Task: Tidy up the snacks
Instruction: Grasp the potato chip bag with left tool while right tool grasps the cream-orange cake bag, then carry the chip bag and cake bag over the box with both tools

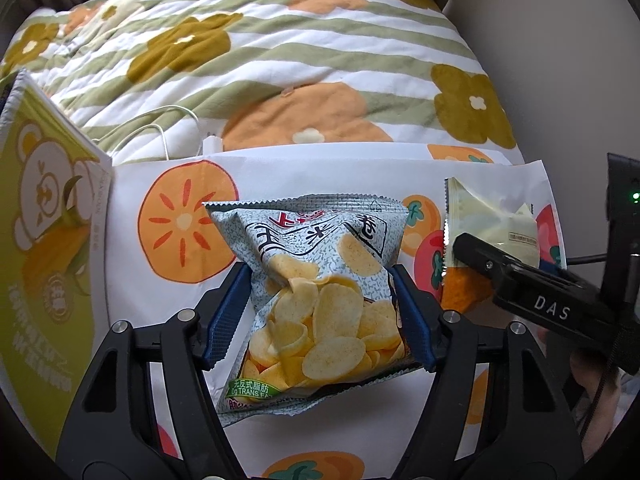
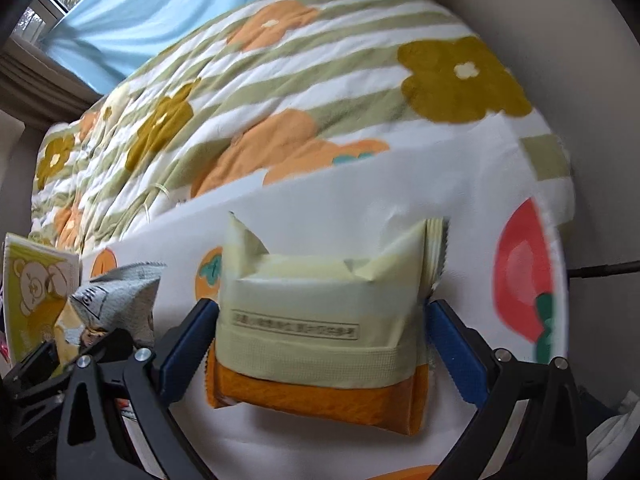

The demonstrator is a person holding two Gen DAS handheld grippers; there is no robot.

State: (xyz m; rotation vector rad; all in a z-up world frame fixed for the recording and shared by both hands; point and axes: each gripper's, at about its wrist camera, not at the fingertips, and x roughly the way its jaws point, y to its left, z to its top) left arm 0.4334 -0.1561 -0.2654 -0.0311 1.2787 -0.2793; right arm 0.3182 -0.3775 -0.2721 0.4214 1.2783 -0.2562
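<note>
A grey-blue bag of potato chips (image 1: 320, 280) lies on a white cloth printed with persimmons (image 1: 132, 184). My left gripper (image 1: 320, 272) is shut on the bag, and its blue pads pinch the creased sides. The same chip bag (image 2: 116, 300) shows at the left of the right wrist view. A pale yellow and orange snack packet (image 2: 316, 320) lies flat to the right of the chips. My right gripper (image 2: 322, 304) stands open, with a finger on each side of the packet, which is not squeezed. One of its fingers (image 1: 476, 250) hangs over the packet (image 1: 488, 216) in the left wrist view.
A green package with a bear print (image 1: 44, 240) stands at the left edge of the cloth. A white cable (image 1: 160, 128) lies on the flowered quilt (image 1: 280, 60) behind. A wall (image 2: 520, 8) closes the right side, where a black cable (image 2: 600, 268) runs.
</note>
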